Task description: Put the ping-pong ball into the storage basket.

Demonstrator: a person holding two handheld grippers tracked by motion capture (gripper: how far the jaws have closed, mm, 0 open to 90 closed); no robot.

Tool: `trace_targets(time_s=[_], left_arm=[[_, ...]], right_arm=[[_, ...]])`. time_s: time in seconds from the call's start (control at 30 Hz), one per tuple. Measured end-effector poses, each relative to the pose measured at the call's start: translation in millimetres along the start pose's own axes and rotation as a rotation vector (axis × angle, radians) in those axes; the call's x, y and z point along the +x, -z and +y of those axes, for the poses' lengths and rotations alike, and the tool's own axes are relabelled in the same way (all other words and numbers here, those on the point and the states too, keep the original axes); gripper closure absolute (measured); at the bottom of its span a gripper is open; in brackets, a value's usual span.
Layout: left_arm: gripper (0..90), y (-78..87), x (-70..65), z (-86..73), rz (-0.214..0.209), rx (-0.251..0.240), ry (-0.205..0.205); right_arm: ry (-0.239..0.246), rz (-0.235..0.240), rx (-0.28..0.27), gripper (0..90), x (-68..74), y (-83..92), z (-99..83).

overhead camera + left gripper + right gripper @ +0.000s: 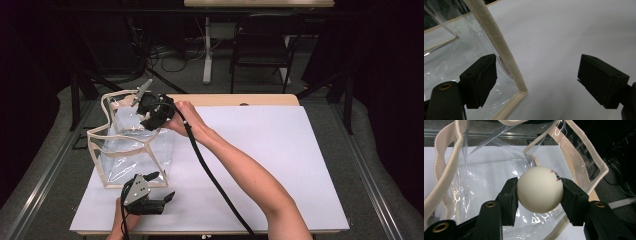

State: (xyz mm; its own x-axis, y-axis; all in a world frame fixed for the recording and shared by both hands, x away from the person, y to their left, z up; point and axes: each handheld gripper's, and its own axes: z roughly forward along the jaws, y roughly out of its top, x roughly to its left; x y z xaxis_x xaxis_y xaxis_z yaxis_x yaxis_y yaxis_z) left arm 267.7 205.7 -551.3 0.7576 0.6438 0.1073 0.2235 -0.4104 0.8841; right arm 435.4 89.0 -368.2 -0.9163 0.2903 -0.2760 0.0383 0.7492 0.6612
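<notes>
I see a worktop point(280, 165) under a white sheet, with bare wood showing along its far edge. Grey carpet surrounds it, and the room beyond is dark. A folding chair point(262, 42) and the leg of another table point(207, 50) stand behind, with cables on the floor near them. Metal rails run along both sides of the worktop.

At the worktop's left stands a clear bag point(131, 145) with cream edging, its mouth open upward and its straps loose at the far side. My right gripper point(156, 116) is over the bag's mouth, clamped on a white ball point(540, 189) with red and black print. In the right gripper view the ball sits squarely between the two pads, above the bag's clear wall, with the straps looping to either side. The gripper's cable trails back along the forearm across the sheet.

My left gripper point(159, 192) is at the bag's near corner, jaws wide apart and holding nothing. In the left gripper view one pad point(479, 77) is against the clear wall just beside the corner seam, and the other hangs over bare sheet.
</notes>
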Motion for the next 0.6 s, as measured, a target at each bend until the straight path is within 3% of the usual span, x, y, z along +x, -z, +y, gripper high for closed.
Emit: trace_targets(time_s=[0.6], left_arm=[[15.8, -0.7, 0.2, -0.1, -0.001, 0.002, 0.002]], right_arm=[[-0.023, 0.054, 0.049, 50.4, 1.8, -0.5, 0.1]])
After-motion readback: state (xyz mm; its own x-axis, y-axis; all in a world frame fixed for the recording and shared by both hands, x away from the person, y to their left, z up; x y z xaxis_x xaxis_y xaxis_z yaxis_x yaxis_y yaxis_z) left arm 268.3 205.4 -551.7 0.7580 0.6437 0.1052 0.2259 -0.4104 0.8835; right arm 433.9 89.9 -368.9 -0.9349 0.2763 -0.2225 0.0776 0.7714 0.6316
